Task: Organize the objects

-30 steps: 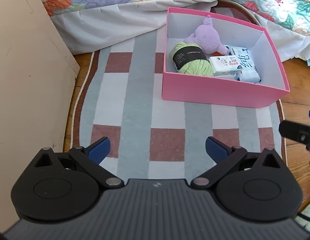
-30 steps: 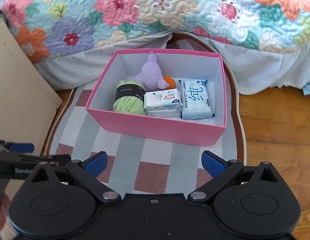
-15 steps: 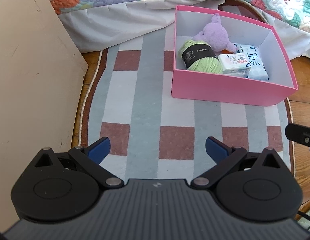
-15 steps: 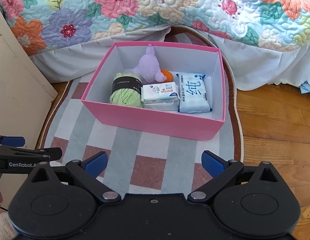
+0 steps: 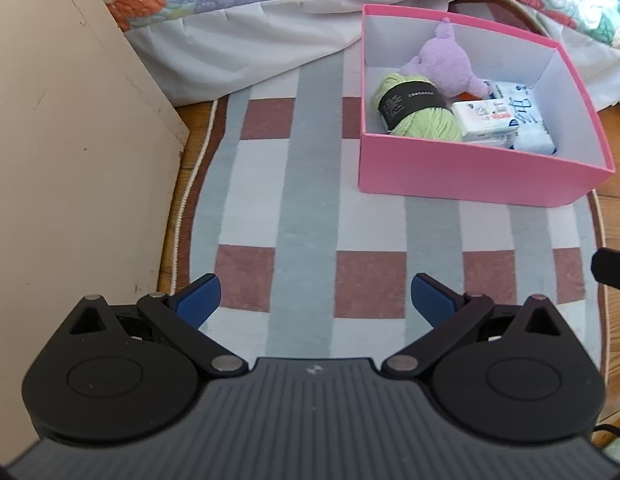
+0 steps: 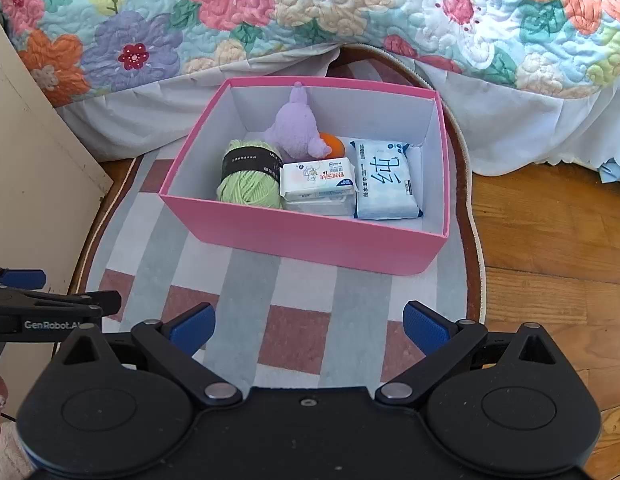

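Right wrist view is showing the pink box (image 6: 310, 240) sitting on the checked rug (image 6: 246, 280), and against the pictures from half a second and a second ago it is appearing smaller and farther up the frame, so both grippers are drawing back from the box. The left wrist view is telling the same story: the box (image 5: 470, 176) is sliding up and to the right while more rug (image 5: 302, 216) is opening out in front of it.

Inside the box, the green yarn ball (image 6: 250, 180) is lying against the near wall at the left, the purple plush toy (image 6: 296, 128) is standing behind it, an orange ball (image 6: 334, 145) is peeking out beside the toy, a small tissue pack (image 6: 318, 180) is lying to the right of the yarn, and a larger blue wipes pack (image 6: 386, 180) is lying at the right end.

The right gripper (image 6: 308, 326) is hanging with its blue pads spread wide and nothing between them, well short of the box. The left gripper (image 5: 316, 298) is likewise gaping and carrying nothing; its side is also showing at the left edge of the right wrist view (image 6: 22, 280), beside a cream panel (image 6: 30, 176).

No loose item is lying on the rug around the box in either view. Judging from that and from the retreat, the packing is looking finished, or close to it.
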`<state>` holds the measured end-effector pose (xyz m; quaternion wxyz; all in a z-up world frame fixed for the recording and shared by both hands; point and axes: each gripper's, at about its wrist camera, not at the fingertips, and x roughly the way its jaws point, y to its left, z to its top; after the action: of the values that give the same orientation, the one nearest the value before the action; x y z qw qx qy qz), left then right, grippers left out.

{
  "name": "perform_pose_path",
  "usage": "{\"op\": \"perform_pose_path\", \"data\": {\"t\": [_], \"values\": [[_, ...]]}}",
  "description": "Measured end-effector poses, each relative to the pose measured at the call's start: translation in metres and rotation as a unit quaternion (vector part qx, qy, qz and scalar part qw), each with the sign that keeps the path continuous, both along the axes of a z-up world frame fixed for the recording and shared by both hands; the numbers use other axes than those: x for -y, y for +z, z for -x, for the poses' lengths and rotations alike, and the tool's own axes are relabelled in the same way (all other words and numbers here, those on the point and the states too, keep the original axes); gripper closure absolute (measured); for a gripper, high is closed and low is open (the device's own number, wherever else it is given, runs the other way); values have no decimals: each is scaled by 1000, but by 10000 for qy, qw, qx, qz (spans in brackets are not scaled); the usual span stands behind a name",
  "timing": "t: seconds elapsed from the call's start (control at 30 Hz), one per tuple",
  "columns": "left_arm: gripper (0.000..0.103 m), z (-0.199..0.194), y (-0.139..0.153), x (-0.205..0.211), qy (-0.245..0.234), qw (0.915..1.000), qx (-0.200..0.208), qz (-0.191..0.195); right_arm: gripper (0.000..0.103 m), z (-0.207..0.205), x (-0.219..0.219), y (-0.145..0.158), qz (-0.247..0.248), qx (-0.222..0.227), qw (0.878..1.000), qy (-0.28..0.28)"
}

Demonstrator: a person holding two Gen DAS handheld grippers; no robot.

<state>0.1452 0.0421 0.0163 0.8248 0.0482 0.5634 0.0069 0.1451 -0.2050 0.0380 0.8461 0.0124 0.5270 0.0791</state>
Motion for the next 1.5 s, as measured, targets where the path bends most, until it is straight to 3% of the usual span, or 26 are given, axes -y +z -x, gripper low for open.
{"op": "perform_pose_path", "data": {"t": [1.5], "values": [[0,1,3,-6,17,9999,52,122,1,-2,4,-4,-16,-95,9999,-29]]}}
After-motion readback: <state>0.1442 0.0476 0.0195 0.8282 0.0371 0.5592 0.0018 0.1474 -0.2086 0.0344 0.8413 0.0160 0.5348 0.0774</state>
